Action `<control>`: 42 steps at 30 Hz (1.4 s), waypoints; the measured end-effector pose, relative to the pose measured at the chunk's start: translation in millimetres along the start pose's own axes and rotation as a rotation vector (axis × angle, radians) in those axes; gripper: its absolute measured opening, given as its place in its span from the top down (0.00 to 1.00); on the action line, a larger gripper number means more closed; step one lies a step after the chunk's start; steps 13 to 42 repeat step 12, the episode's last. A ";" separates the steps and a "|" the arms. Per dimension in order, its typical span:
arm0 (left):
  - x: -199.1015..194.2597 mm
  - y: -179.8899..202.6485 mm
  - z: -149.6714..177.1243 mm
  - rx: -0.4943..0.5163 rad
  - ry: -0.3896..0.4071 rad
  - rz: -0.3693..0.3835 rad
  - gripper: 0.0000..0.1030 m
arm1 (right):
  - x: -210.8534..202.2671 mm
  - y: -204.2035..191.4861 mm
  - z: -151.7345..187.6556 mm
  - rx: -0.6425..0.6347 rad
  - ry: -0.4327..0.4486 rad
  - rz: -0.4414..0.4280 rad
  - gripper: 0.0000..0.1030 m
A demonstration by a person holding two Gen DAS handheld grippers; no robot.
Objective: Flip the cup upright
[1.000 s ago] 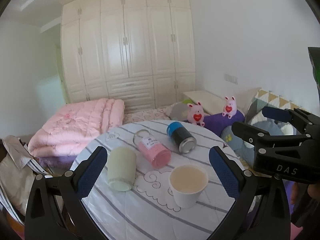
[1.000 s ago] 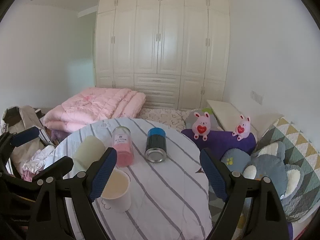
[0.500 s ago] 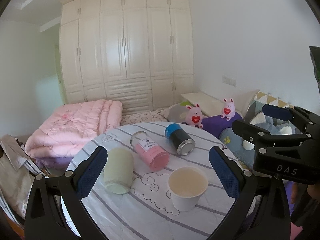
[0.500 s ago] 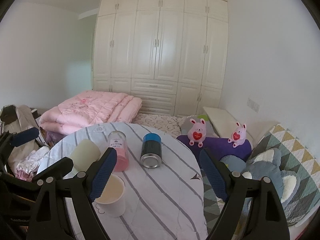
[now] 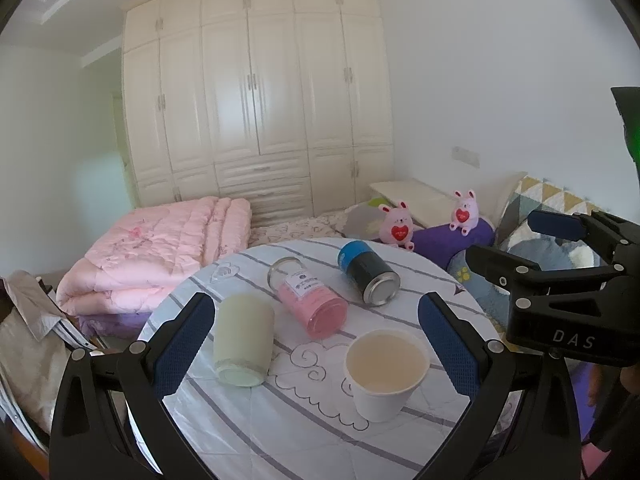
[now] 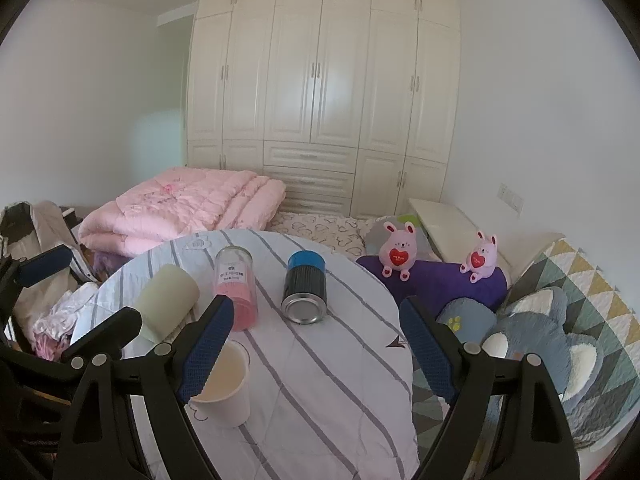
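From my left-wrist view the pale green cylindrical cup [image 5: 243, 340] lies on its side at the left of the round striped-cloth table [image 5: 280, 420], long axis running toward me, beside a pink jar [image 5: 308, 300], a dark blue-capped can [image 5: 368, 276] and an upright white paper cup [image 5: 384, 372]. A bedroom surrounds it (white wardrobe [image 5: 256, 92] behind). My left gripper [image 5: 318, 344] and right gripper [image 6: 316, 354] gape wide, gripping nothing.
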State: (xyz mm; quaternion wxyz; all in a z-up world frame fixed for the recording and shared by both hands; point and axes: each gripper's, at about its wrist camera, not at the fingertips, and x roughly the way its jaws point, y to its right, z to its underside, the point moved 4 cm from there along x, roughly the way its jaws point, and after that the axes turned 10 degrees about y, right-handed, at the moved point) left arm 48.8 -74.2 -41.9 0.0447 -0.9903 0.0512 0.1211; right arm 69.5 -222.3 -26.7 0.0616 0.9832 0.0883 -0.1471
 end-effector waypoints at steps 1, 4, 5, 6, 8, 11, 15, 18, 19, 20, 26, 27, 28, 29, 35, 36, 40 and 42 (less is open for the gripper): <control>-0.1 -0.4 0.7 0.000 -0.002 0.001 0.00 | 1.1 -0.3 0.7 -0.003 -0.005 0.001 0.16; 3.1 -1.1 2.6 0.001 -0.013 -0.001 0.00 | 3.7 -1.2 3.0 -0.003 -0.019 0.003 0.16; 4.5 -1.1 3.4 0.005 -0.019 -0.001 0.00 | 4.8 -1.0 3.7 -0.002 -0.024 0.005 0.16; 5.7 -0.4 4.5 0.011 -0.025 -0.002 0.00 | 6.0 -1.0 4.7 -0.002 -0.032 0.007 0.16; 10.4 0.0 7.8 0.028 -0.047 -0.002 0.00 | 8.9 -0.3 7.8 0.002 -0.052 0.017 0.16; 18.7 -7.8 13.4 0.026 -0.094 -0.003 0.00 | 17.2 3.4 19.1 -0.003 -0.116 0.054 0.16; 19.9 -9.4 15.0 0.022 -0.102 -0.003 0.00 | 19.1 5.3 23.3 -0.002 -0.133 0.060 0.16; 19.9 -9.4 15.0 0.022 -0.102 -0.003 0.00 | 19.1 5.3 23.3 -0.002 -0.133 0.060 0.16; 19.9 -9.4 15.0 0.022 -0.102 -0.003 0.00 | 19.1 5.3 23.3 -0.002 -0.133 0.060 0.16; 19.9 -9.4 15.0 0.022 -0.102 -0.003 0.00 | 19.1 5.3 23.3 -0.002 -0.133 0.060 0.16; 19.9 -9.4 15.0 0.022 -0.102 -0.003 0.00 | 19.1 5.3 23.3 -0.002 -0.133 0.060 0.16; 19.9 -9.4 15.0 0.022 -0.102 -0.003 0.00 | 19.1 5.3 23.3 -0.002 -0.133 0.060 0.16; 19.9 -9.4 15.0 0.022 -0.102 -0.003 0.00 | 19.1 5.3 23.3 -0.002 -0.133 0.060 0.16; 19.9 -9.4 15.0 0.022 -0.102 -0.003 0.00 | 19.1 5.3 23.3 -0.002 -0.133 0.060 0.16; 19.9 -9.4 15.0 0.022 -0.102 -0.003 0.00 | 19.1 5.3 23.3 -0.002 -0.133 0.060 0.16; 19.9 -9.4 15.0 0.022 -0.102 -0.003 0.00 | 19.1 5.3 23.3 -0.002 -0.133 0.060 0.16; 19.9 -9.4 15.0 0.022 -0.102 -0.003 0.00 | 19.1 5.3 23.3 -0.002 -0.133 0.060 0.16; 19.9 -9.4 15.0 0.022 -0.102 -0.003 0.00 | 19.1 5.3 23.3 -0.002 -0.133 0.060 0.16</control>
